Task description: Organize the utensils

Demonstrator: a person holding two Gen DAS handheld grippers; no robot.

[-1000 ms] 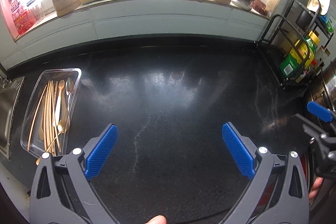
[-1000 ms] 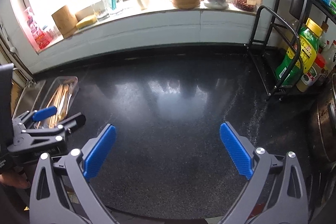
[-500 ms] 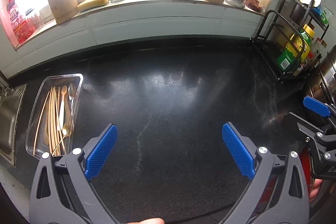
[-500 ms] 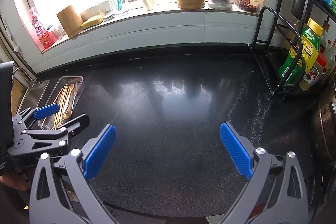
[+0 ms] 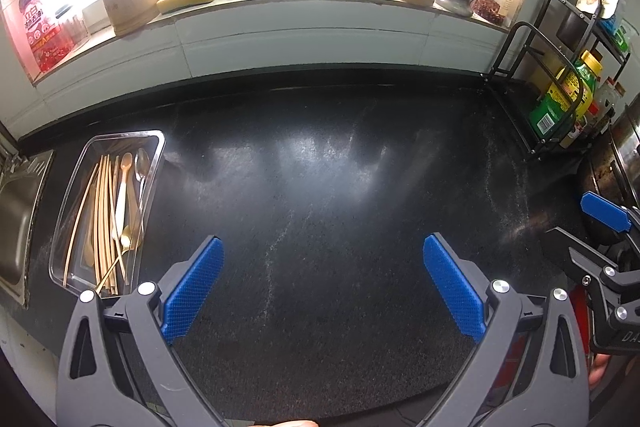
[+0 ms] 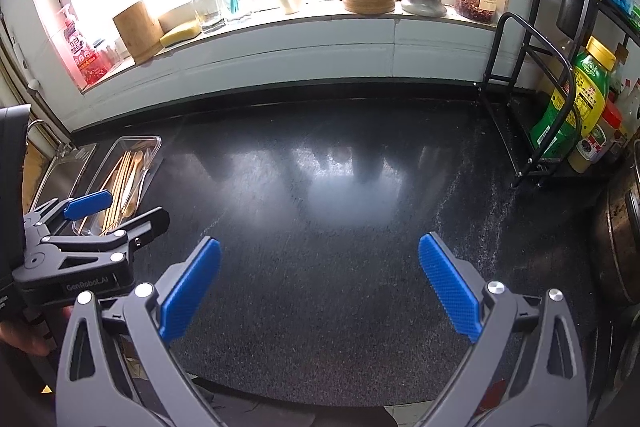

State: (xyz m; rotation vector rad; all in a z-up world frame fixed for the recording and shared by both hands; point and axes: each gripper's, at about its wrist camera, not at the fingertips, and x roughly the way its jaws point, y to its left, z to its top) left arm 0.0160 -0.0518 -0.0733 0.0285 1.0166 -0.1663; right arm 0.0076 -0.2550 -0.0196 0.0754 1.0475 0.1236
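A clear plastic tray (image 5: pixel 156 143) lies at the left of the black counter, beside the sink; the right wrist view shows the same tray (image 6: pixel 154 141). Inside it lie wooden chopsticks (image 5: pixel 102 203), a white-handled spoon (image 5: pixel 122 195) and a metal spoon (image 5: pixel 141 163). My left gripper (image 5: pixel 322 275) hangs open over bare counter, right of the tray, holding nothing. My right gripper (image 6: pixel 320 277) is open too, above the counter's middle, empty. Each gripper shows at the edge of the other's view.
The steel sink (image 5: pixel 16 211) borders the tray on the left. A black wire rack (image 6: pixel 532 95) with bottles stands at the right. The windowsill (image 6: pixel 320 19) carries a bamboo holder, mortar, jars and a sponge. A dark pot (image 6: pixel 618 239) sits at far right.
Both grippers have drawn back and risen a little, so more of the windowsill shows. The tray and utensils have not moved. Both pairs of jaws stay wide apart.
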